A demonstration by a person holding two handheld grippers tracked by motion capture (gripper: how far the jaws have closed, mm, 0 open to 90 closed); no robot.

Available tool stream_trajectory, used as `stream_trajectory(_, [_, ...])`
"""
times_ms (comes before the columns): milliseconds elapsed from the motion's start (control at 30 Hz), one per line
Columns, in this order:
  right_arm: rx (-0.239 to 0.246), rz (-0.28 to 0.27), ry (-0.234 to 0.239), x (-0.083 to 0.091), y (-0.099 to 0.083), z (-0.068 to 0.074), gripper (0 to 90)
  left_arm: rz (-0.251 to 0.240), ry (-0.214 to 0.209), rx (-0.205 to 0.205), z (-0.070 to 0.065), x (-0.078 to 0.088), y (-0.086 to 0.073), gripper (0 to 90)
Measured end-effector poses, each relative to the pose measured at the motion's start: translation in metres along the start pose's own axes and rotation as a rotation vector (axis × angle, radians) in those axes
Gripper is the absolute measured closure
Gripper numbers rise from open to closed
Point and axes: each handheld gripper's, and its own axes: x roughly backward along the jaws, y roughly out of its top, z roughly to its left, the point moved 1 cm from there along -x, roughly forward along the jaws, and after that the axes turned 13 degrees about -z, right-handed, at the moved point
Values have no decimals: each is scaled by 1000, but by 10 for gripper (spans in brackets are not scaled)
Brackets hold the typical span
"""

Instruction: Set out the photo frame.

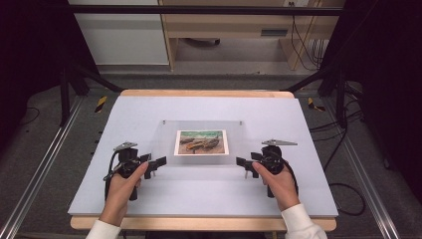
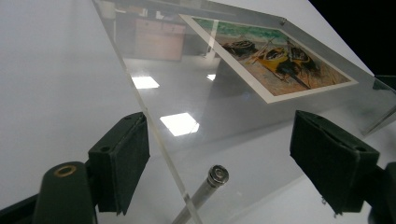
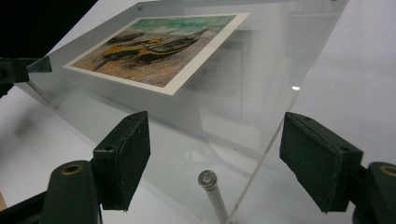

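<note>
Hands enter from the near edge of the table (image 1: 298,107), one on each side of a clear acrylic frame (image 1: 169,137) that lies near the middle of the pale work surface. The frame carries a picture of beached boats (image 1: 201,142) at its centre.

Your left hand (image 1: 122,186) grips the left gripper (image 1: 158,163) with the forearm angled inward; the jaws point right, toward the frame's near left corner. In the left gripper view the jaws stand wide apart, and the frame's corner edge and one metal standoff pin (image 2: 205,189) sit in the gap between the pads (image 2: 122,161) (nothing is clamped; whether the left pad touches the acrylic edge cannot be told).

Your right hand (image 1: 278,184) mirrors this pose. The right gripper (image 1: 242,162) points left at the frame's near right corner. In the right gripper view its jaws are also spread wide, with the corner of the acrylic frame (image 3: 261,93) and a second standoff pin (image 3: 211,190) between them, held by neither.

Both grippers sit low, just above the table. A grey three-cornered plate (image 1: 278,142) tops each one. White sleeves (image 1: 301,221) show at both wrists.
</note>
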Motion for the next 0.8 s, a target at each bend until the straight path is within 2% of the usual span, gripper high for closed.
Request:
stream_trajectory(633, [-73,7,16,-2,-2,-4,233,-5,3,-1,0,-1,0,190])
stream_trajectory(800, [-102,16,40,-5,-3,-6,236,-7,3,-3,0,-1,-1,186])
